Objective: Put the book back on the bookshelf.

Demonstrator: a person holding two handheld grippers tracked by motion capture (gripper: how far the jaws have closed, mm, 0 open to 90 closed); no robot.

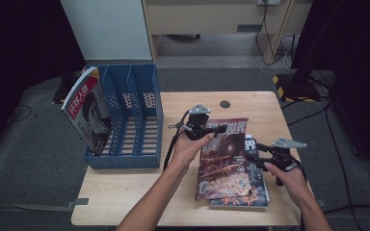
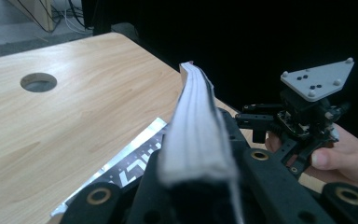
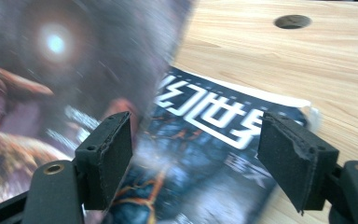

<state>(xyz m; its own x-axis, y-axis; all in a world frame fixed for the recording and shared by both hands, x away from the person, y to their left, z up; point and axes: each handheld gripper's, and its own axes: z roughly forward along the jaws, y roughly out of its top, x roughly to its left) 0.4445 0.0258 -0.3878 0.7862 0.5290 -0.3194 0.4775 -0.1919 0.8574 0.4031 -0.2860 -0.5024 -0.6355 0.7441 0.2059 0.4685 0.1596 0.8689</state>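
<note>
The left claw (image 1: 215, 129) is pinching the top edge of the upper magazine (image 1: 224, 156), jaws pressed tight on the pages; in the left gripper view the white page edges (image 2: 198, 126) run away from the jaws, lifted off the tabletop (image 2: 74, 121). That edge of the upper magazine is raised, and the rest slopes down onto the lower magazine (image 1: 253, 166), which lies flat on the right half of the tabletop, near the front edge. The right claw (image 1: 250, 150) is spread, nothing between its pads (image 3: 109, 156); it hovers just above the lower magazine's cover (image 3: 205, 154), at that magazine's right side. A blue file rack (image 1: 130, 115) stands at the left of the tabletop. A third magazine (image 1: 87, 113) leans in its leftmost compartment.
</note>
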